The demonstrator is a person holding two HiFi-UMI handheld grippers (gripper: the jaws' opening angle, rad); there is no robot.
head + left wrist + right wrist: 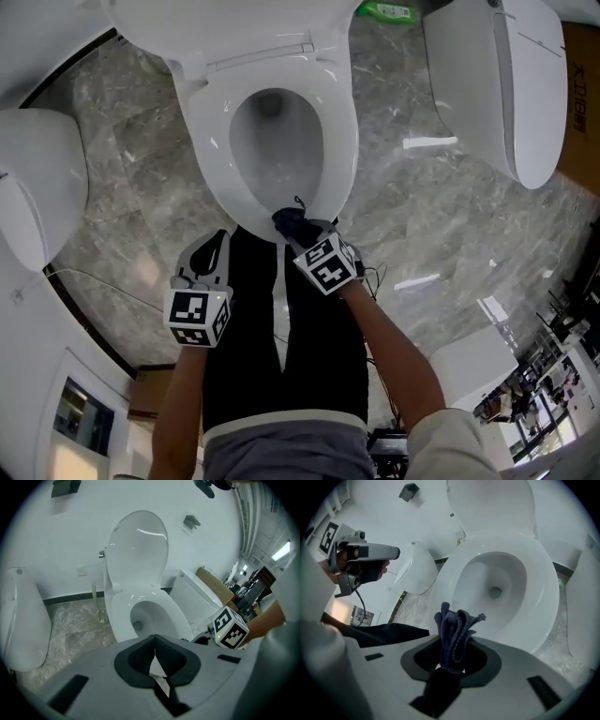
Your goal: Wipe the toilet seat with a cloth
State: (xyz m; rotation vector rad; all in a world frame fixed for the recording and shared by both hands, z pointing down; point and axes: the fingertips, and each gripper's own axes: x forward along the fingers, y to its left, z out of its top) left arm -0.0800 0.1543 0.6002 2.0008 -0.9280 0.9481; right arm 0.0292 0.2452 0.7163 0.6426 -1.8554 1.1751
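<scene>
My right gripper [298, 234] pinches a dark cloth [289, 221] at the toilet seat's [339, 141] six o'clock; my left gripper [216, 246] is closed.

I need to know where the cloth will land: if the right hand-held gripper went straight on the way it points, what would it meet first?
Most likely the front rim of the toilet seat. The cloth clamped in the right hand-held gripper leads, and whether it touches yet is unclear.
</scene>
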